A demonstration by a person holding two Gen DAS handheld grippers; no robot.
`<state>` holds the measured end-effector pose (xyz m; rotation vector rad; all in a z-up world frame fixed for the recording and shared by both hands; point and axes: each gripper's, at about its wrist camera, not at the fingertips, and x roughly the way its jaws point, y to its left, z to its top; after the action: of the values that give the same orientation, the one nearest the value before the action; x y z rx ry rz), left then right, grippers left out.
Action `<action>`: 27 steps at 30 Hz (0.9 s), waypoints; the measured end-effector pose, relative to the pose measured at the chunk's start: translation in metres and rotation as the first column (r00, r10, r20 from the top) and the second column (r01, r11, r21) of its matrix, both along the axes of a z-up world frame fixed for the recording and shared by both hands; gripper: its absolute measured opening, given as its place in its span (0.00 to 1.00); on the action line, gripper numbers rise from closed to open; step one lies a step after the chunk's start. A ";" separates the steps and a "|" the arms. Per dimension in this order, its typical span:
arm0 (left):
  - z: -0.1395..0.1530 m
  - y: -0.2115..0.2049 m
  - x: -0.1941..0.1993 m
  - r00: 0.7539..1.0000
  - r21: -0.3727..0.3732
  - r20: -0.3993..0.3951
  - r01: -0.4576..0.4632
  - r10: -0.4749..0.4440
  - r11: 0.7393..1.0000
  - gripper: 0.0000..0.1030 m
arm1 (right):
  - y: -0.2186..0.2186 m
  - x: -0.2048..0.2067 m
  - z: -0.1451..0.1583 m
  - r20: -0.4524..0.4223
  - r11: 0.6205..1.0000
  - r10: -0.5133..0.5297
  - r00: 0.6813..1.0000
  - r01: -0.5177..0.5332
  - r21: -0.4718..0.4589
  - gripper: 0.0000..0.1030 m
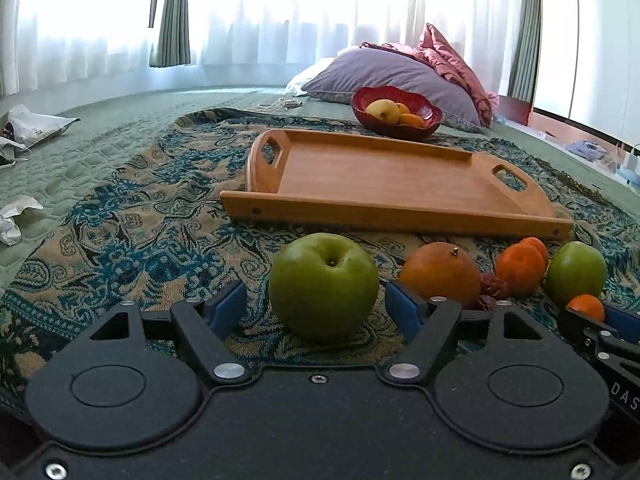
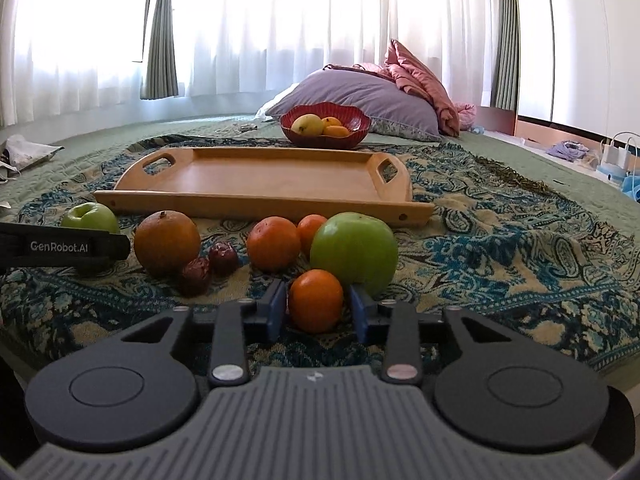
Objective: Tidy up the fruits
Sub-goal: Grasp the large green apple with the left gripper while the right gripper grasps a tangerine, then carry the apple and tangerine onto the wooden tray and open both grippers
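We have 2 fruits lined up, 1 per claw. Our left gripper (image 1: 316, 306) stands spread wide around a green apple (image 1: 323, 285) that sits dead ahead between the blue pads, gaps showing on both sides. Our right gripper (image 2: 318, 306) has its pads close on either side of a small tangerine (image 2: 316, 300); we cannot tell whether they already pinch it. The wooden tray (image 2: 256, 178) lies straight beyond both, past the remaining fruit on the patterned throw (image 2: 500, 248).
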<state>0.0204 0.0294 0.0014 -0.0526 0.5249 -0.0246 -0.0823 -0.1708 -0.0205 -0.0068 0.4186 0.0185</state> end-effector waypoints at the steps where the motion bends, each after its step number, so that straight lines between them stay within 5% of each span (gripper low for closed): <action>1: 0.000 0.000 0.001 1.000 -0.002 0.001 -0.001 0.001 1.000 0.71 | 0.000 0.000 0.000 0.001 1.000 -0.001 1.000 0.001 -0.001 0.41; 10: -0.005 0.001 0.006 1.000 0.000 -0.003 -0.002 0.002 1.000 0.62 | 0.003 0.001 -0.002 -0.002 1.000 0.001 1.000 -0.001 -0.023 0.40; 12: -0.003 0.000 0.004 1.000 -0.003 0.011 0.008 -0.008 1.000 0.53 | 0.003 0.001 -0.002 -0.001 1.000 -0.008 1.000 0.008 -0.018 0.35; 20: 0.010 0.001 0.005 1.000 -0.015 -0.016 0.000 0.000 1.000 0.53 | -0.001 -0.007 0.013 0.051 1.000 0.005 0.999 -0.004 -0.012 0.33; 27: 0.035 -0.003 0.015 0.999 -0.008 0.036 0.022 -0.021 1.000 0.53 | -0.012 0.009 0.040 0.108 1.000 -0.005 0.994 0.006 -0.014 0.33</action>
<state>0.0353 0.0265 0.0362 -0.0544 0.4894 -0.0486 -0.0735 -0.1831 0.0195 -0.0204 0.3107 0.0098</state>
